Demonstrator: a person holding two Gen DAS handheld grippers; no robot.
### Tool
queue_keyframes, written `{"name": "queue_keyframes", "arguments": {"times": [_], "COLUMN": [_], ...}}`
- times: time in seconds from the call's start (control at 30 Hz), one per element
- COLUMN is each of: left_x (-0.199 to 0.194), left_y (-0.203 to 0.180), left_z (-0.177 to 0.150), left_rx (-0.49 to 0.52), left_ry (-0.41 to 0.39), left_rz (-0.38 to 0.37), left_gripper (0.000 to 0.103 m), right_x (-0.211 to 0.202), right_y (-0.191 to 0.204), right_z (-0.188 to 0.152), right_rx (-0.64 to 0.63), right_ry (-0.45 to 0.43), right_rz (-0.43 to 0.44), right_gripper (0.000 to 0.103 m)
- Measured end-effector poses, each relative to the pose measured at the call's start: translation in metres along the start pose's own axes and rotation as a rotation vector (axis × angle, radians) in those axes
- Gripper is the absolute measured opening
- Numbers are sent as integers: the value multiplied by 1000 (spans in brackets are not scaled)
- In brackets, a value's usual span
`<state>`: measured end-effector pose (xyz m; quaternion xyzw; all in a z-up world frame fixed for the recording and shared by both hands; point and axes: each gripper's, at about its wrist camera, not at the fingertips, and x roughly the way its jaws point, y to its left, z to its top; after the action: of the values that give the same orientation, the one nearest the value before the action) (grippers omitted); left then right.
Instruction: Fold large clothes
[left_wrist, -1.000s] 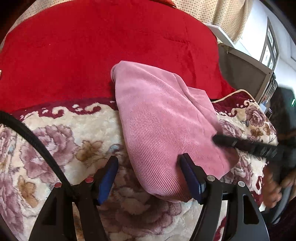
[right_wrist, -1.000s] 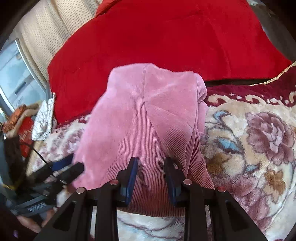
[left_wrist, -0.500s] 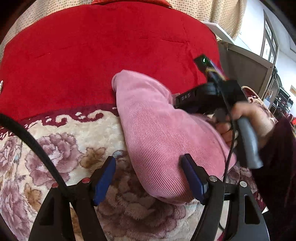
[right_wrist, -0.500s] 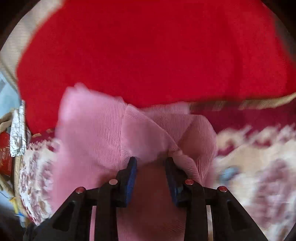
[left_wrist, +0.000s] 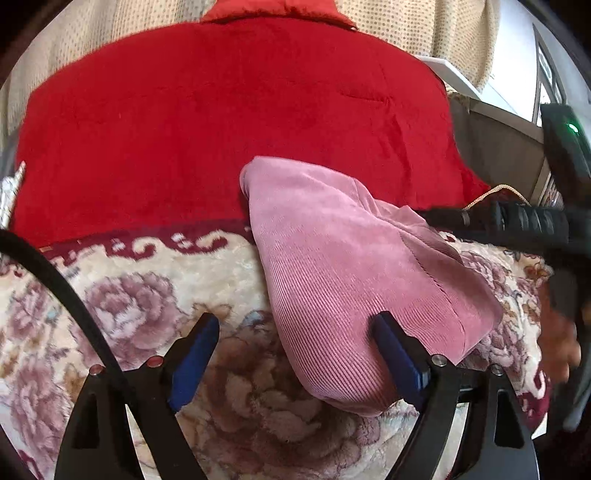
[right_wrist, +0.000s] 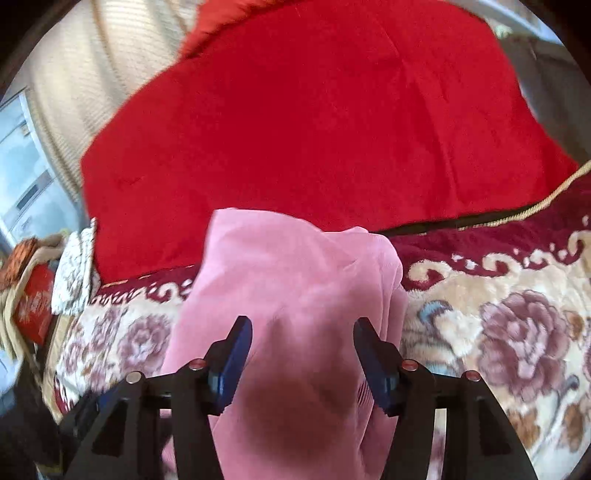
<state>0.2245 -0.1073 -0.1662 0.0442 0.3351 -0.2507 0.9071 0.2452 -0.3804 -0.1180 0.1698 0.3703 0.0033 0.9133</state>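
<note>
Red plush quilt (left_wrist: 221, 129) behind, cream floral fleece blanket (left_wrist: 129, 295) beneath. Folded pink corduroy garment (left_wrist: 351, 280) lies on the blanket, far end touching the quilt. Left claw (left_wrist: 291, 362) and right claw (right_wrist: 303, 354) have just been opening, gripping nothing. Judgement: lift clear without snagging the fold.

Bright daylight, fisheye edges, blurred right view

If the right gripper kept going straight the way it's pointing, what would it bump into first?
Most likely the pink corduroy garment, lying right ahead between the right gripper's open jaws; depth is hard to judge.
</note>
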Motion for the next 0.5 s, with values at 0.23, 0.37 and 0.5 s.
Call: {"name": "queue_keyframes", "arguments": {"times": [0.23, 0.37, 0.5], "left_x": [-24, -18, 7], "left_y": [23, 35, 25], "left_z": [4, 4, -1], "left_rx": [-99, -140, -83], "left_ry": [-95, -87, -6], "left_rz": [24, 72, 113], "left_gripper": [86, 86, 86], "right_x": [31, 26, 22], "right_y": [0, 7, 13], "right_z": [-42, -45, -49], "right_rx": [-14, -27, -56], "right_ry": [24, 5, -14], "right_rz": [-57, -73, -103], "right_gripper": [61, 61, 61]}}
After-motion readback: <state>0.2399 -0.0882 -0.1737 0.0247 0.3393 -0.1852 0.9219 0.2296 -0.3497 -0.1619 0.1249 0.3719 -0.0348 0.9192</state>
